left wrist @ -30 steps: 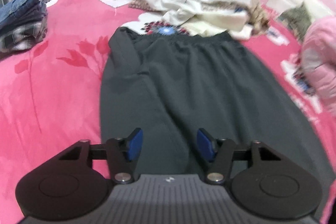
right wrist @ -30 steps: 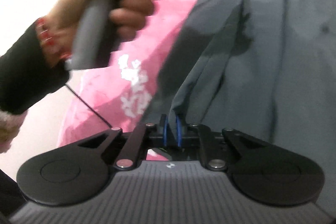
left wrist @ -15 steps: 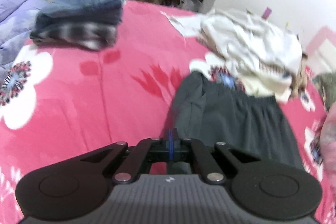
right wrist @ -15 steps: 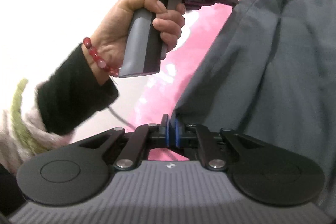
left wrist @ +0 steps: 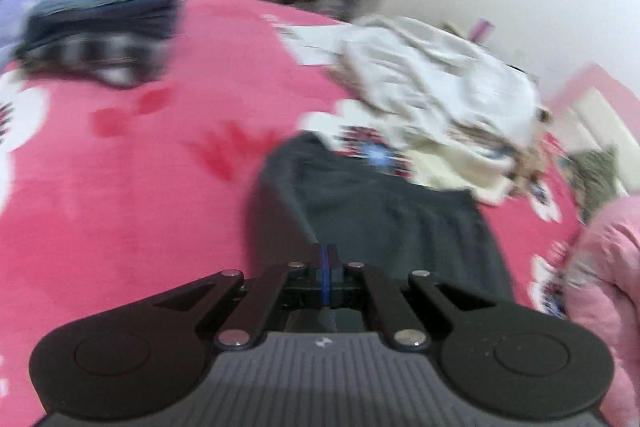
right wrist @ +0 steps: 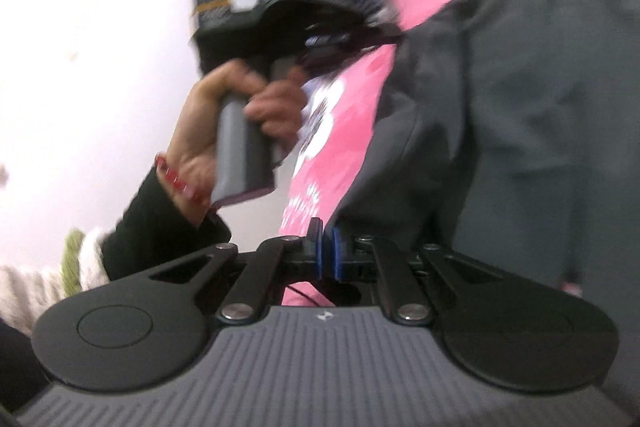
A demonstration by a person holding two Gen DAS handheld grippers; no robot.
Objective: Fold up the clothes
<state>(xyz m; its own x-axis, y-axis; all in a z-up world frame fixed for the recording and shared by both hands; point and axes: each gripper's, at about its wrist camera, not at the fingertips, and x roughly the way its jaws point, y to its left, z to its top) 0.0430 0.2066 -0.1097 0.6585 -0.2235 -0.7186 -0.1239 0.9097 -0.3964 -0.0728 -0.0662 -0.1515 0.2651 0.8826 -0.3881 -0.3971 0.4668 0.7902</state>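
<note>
Dark grey trousers (left wrist: 380, 207) lie lengthwise on the pink flowered bedspread (left wrist: 120, 195), waistband at the far end. My left gripper (left wrist: 326, 259) is shut on the near edge of the cloth, which rises in a ridge to the blue pads. My right gripper (right wrist: 327, 247) is shut on another near edge of the trousers (right wrist: 540, 107), and the cloth hangs up from the bed in folds. In the right wrist view a hand (right wrist: 240, 107) with a red bead bracelet grips the left gripper's handle, and its fingers pinch the trousers' far corner.
A folded stack of jeans and a plaid garment (left wrist: 100, 23) sits at the far left of the bed. A heap of white clothes (left wrist: 432, 87) lies beyond the waistband. A pink padded garment (left wrist: 608, 267) is at the right edge. A white wall stands behind.
The left gripper's jaws have gone from open over the trousers to shut on the cloth. Both grippers have risen, lifting the near end of the trousers off the bed.
</note>
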